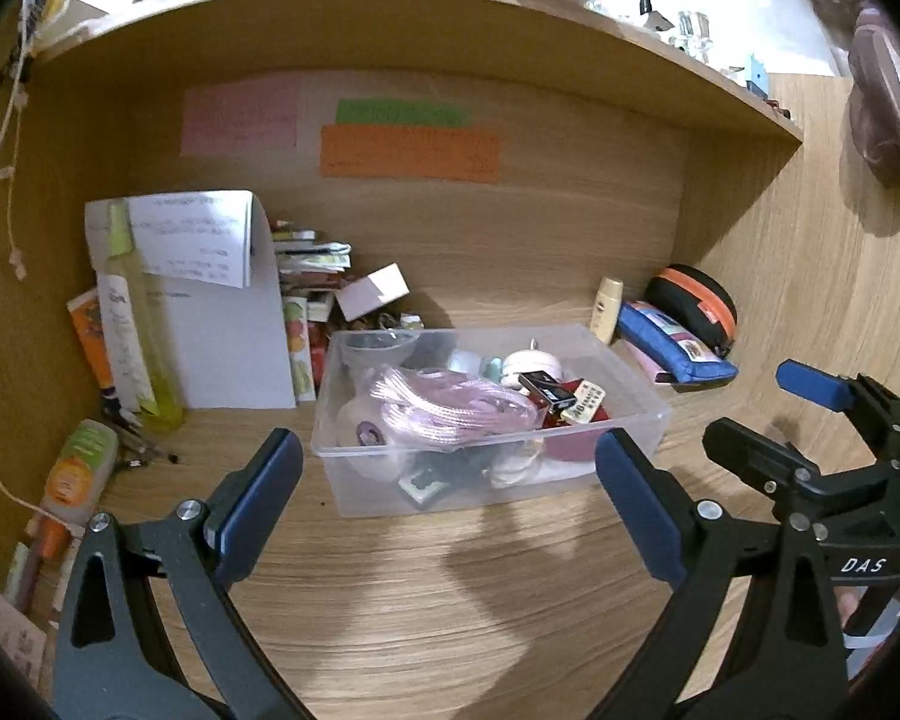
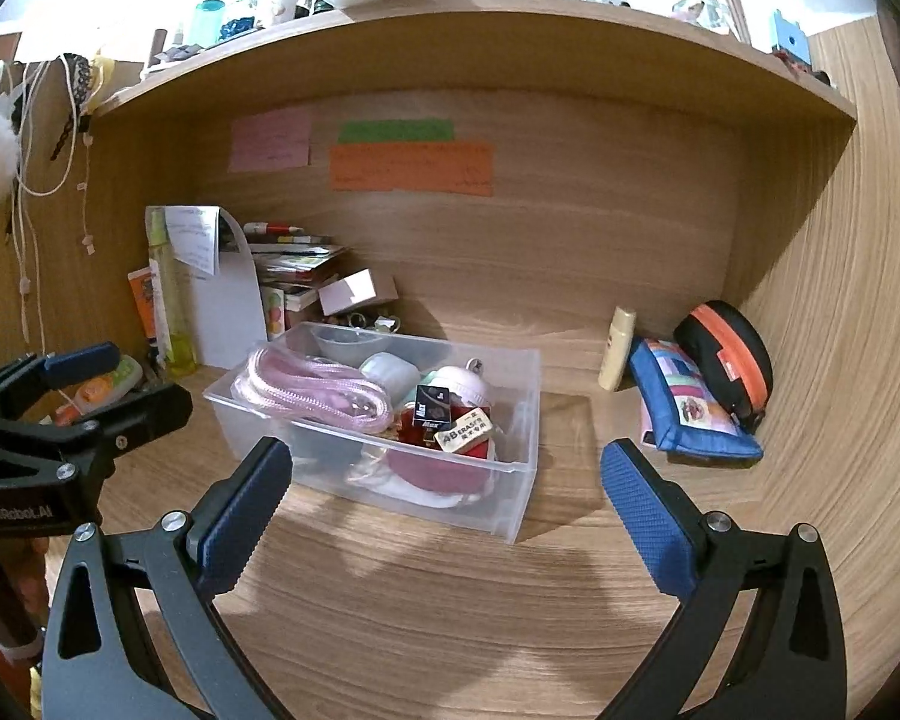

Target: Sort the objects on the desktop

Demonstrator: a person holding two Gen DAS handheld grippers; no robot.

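A clear plastic box [image 1: 642, 396] [image 2: 513, 480] sits mid-desk, filled with a pink cord [image 1: 450, 408] [image 2: 318, 390], a black stapler box [image 1: 546, 387] [image 2: 432, 405], an eraser [image 2: 465, 435] and other small items. My left gripper [image 1: 450, 462] is open and empty, just in front of the box. My right gripper [image 2: 444, 474] is open and empty, also in front of the box, and it shows at the right in the left wrist view [image 1: 762, 414].
A blue pouch [image 1: 678, 348] [image 2: 690, 408], a black-orange case [image 1: 696, 306] [image 2: 729, 354] and a small cream bottle [image 1: 607, 309] [image 2: 618, 348] lie at the back right. Papers, books, tubes and a yellow bottle [image 1: 144, 324] crowd the back left. Sticky notes hang on the back panel.
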